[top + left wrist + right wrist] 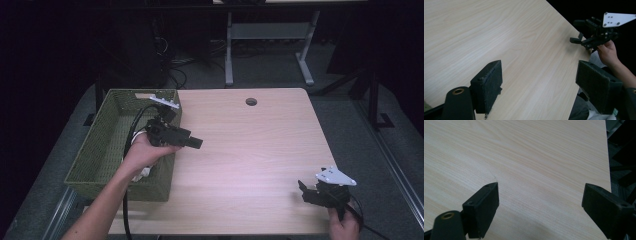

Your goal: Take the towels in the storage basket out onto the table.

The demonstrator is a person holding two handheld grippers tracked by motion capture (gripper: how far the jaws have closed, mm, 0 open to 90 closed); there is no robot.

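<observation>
My left gripper (pixel 195 143) hangs over the table's left part, just beside the right wall of a green woven basket (pixel 107 130). In the left gripper view its jaws (pixel 539 67) stand wide open over bare wood, with nothing between them. My right gripper (pixel 302 190) is held low at the table's near right corner. Its jaws (pixel 541 187) are also spread wide with nothing in them. The left gripper view shows the right gripper (pixel 577 31) farther off at the table's edge, held by a hand (pixel 607 51).
The light wooden table (pixel 250 150) has a round cable hole (pixel 251 101) near its far edge. Something white (pixel 145 172) lies in the basket, partly hidden by the forearm. Behind the table stand the grey legs of another table (pixel 229 50) and some cables.
</observation>
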